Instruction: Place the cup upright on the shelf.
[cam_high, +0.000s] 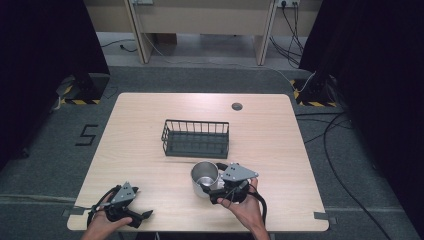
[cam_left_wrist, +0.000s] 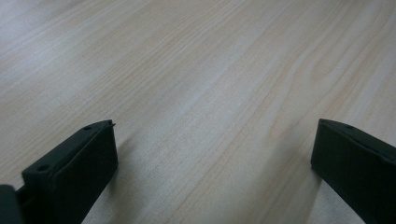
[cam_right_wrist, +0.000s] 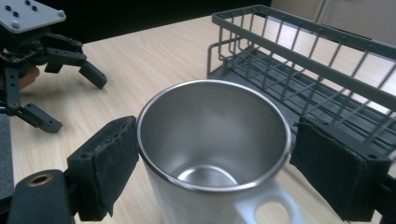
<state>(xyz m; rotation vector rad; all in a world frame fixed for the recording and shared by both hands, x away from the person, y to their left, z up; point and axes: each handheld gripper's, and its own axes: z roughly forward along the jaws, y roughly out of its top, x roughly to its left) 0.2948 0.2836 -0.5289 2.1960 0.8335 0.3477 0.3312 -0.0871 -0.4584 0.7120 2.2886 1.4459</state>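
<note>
Between the right gripper (cam_right_wrist: 212, 158) fingers (cam_right_wrist: 105, 165), low in the right gripper view, stands a steel mug (cam_right_wrist: 212, 140), upright and empty, its handle toward the bottom edge. The left pad sits at the rim, touching or nearly so; the right pad stands just clear of it, so the fingers are part open and not clamped. Just beyond the mug, at the upper right, lies a dark wire basket (cam_right_wrist: 299, 60). In the high view the mug (cam_high: 205, 175) stands on the table (cam_high: 270, 130) below centre, near the basket (cam_high: 196, 138). At the lower left the left gripper (cam_high: 142, 216) hangs close over bare table, its fingers (cam_left_wrist: 74, 172) spread wide with nothing between them.
</note>
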